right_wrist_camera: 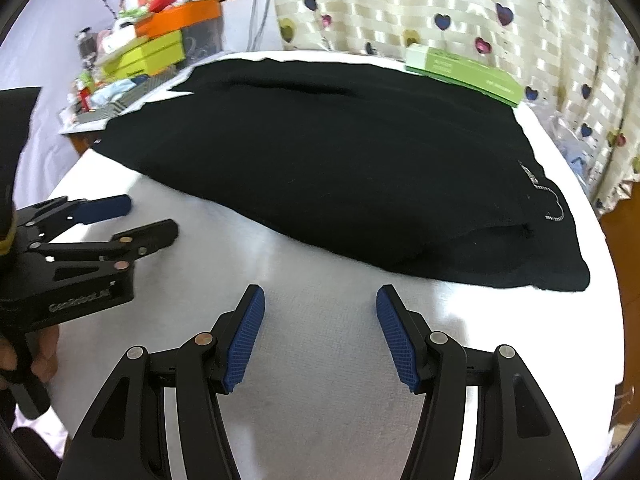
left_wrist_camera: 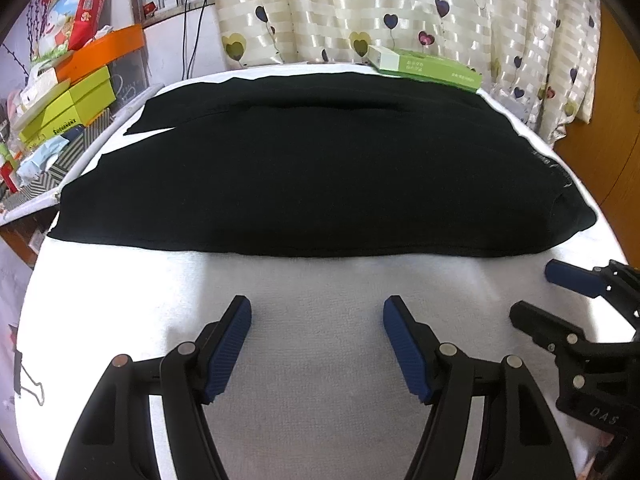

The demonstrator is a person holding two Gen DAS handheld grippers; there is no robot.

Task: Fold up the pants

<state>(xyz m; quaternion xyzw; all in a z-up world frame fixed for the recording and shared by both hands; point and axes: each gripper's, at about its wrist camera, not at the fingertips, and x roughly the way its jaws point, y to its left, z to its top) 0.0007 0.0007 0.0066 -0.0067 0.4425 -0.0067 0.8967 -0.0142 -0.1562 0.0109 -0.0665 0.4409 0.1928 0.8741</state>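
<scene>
Your left gripper (left_wrist_camera: 317,312) hovers over the white cloth (left_wrist_camera: 320,280) that covers the tabletop, its jaws spread wide with nothing between the blue pads (left_wrist_camera: 230,350). Your right gripper (right_wrist_camera: 320,300) sits just beside it, to its right, jaws equally wide and empty, also above bare cloth. Both point toward the black pants (left_wrist_camera: 304,176), which lie flat across the far half of the tabletop, near the grippers but untouched by either. The pants look doubled over, with a thicker bulge at their right end, where a small pale printed mark (right_wrist_camera: 552,200) shows. A green box (left_wrist_camera: 424,68) rests at the far edge, touching the pants' far side, in front of a heart-patterned curtain (left_wrist_camera: 400,8). Stacked boxes (left_wrist_camera: 68,100) crowd a ledge to the left.
</scene>
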